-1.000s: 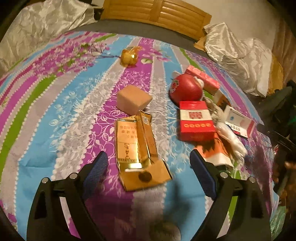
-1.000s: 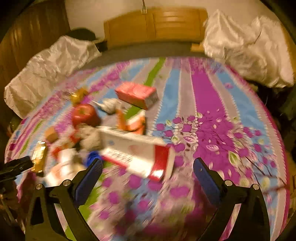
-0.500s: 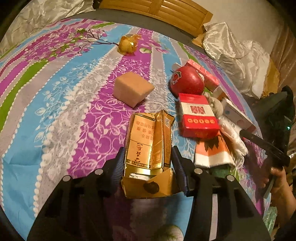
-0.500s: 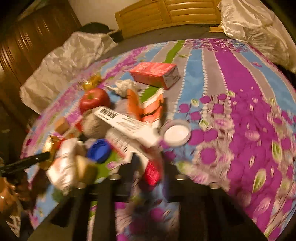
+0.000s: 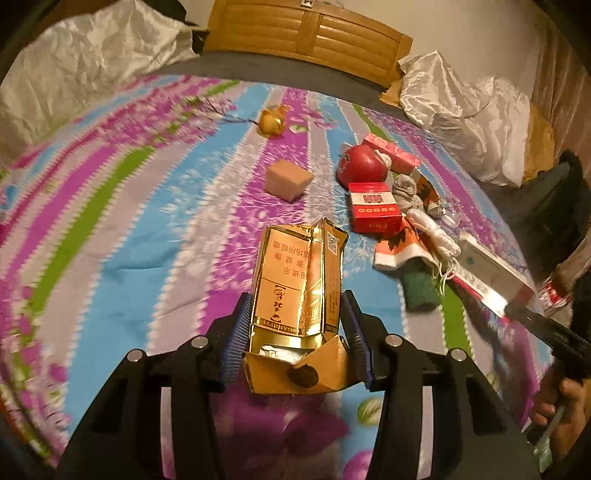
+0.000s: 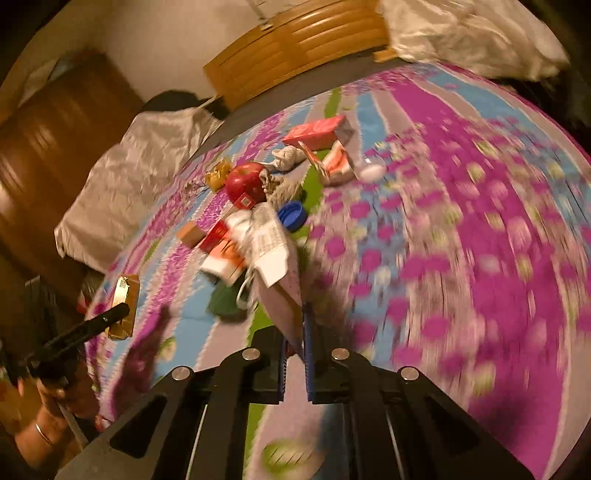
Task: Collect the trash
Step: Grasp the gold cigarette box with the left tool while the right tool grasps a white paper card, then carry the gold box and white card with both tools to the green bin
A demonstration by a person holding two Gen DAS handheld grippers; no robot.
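The gold cigarette pack [image 5: 299, 291], which lay flat on the bedspread [image 5: 122, 229] between wide-spread tongs a second ago, is now clamped in the left tongs [image 5: 295, 339] and held above the bed, its blue pads [image 5: 236, 332] pressed on both long sides. Its long axis runs straight along the fingers, the torn flap end toward the camera and the far end pointing at the headboard [image 5: 306, 33].

The right tongs [image 6: 295, 354], open a second ago around a white and red carton [image 5: 491, 273], have closed nearly flat on it; in the right wrist view it is blurred and juts up and left.

Farther out on the bed lie a red pack [image 5: 373, 212], a red apple [image 5: 364, 168], a tan block [image 5: 288, 179] and a blue cap [image 6: 291, 216].
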